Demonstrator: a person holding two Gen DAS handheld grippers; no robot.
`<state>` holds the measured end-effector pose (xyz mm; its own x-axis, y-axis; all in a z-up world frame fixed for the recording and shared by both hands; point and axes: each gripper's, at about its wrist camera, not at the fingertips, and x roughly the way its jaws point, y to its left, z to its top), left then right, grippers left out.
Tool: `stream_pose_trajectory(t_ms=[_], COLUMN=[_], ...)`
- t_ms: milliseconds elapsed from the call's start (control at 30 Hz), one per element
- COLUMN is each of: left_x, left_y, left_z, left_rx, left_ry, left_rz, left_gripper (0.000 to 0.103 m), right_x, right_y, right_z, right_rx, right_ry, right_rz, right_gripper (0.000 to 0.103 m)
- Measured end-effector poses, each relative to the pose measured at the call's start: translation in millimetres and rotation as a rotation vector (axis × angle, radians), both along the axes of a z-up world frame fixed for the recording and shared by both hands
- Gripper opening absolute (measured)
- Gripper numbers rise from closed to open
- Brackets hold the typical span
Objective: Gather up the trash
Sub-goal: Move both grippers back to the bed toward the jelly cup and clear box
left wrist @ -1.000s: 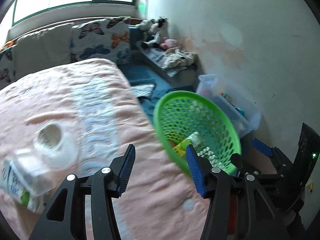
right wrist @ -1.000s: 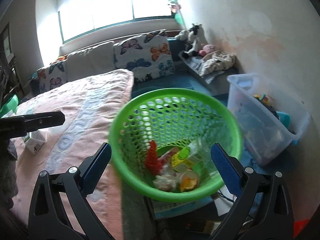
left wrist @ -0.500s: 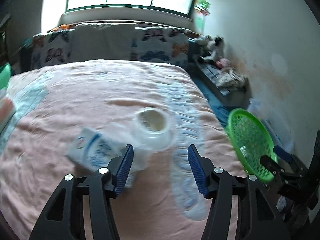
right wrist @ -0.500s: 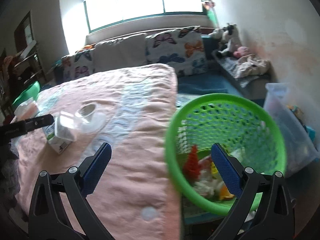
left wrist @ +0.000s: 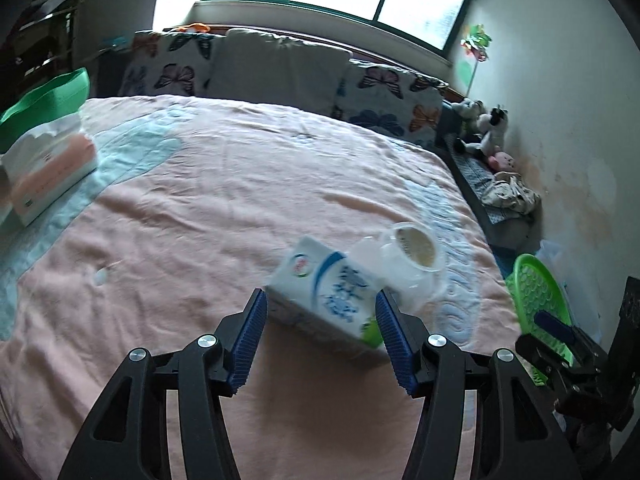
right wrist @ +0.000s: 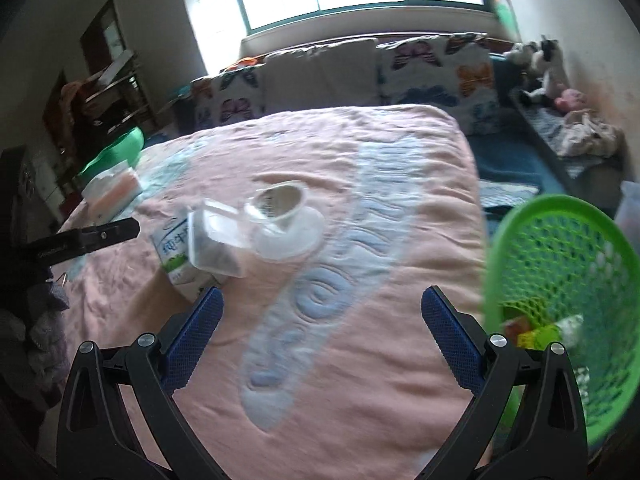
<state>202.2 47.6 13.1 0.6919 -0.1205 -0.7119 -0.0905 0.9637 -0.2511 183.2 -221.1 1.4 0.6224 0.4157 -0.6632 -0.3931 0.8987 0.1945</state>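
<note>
A white milk carton with blue print lies on the pink bedspread, and my open left gripper has a finger on each side of its near end, not closed on it. A clear plastic cup and a clear lid lean against the carton's far side. In the right wrist view the carton and the cup lie ahead to the left. My right gripper is open and empty above the bed. The green mesh basket with trash in it stands at the bed's right edge.
A tissue pack and a green bowl sit at the bed's left side. Butterfly pillows line the headboard. Stuffed toys and clothes lie along the right wall. The basket shows beside the bed.
My left gripper swung left from the basket to the carton and now straddles it. My right gripper turned left too, so the basket slid to the right edge of its view.
</note>
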Motion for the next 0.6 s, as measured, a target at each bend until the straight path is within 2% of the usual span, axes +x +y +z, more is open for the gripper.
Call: stream_pose_trajectory(t_ms=[67,433,600], left_x=[-1,-6,-5], left_y=[6,28,33], left_z=[-2,-12,-15], left_rx=[-0.003,-0.034,-0.037], left_ry=[0.005,0.038,0.046], left_rz=[0.013,0.044,0.051], left_gripper=[0.055,0.055,0.055], right_x=[8,54,71], right_y=[12,55,70], right_z=[-1,-6,-16], right_rx=[-0.016,-0.046,-0.074], right_ry=[-0.003,0.022,0.033], right_rz=[0.017,0.106,0.129], right_gripper=[0.098,0.083,0.081])
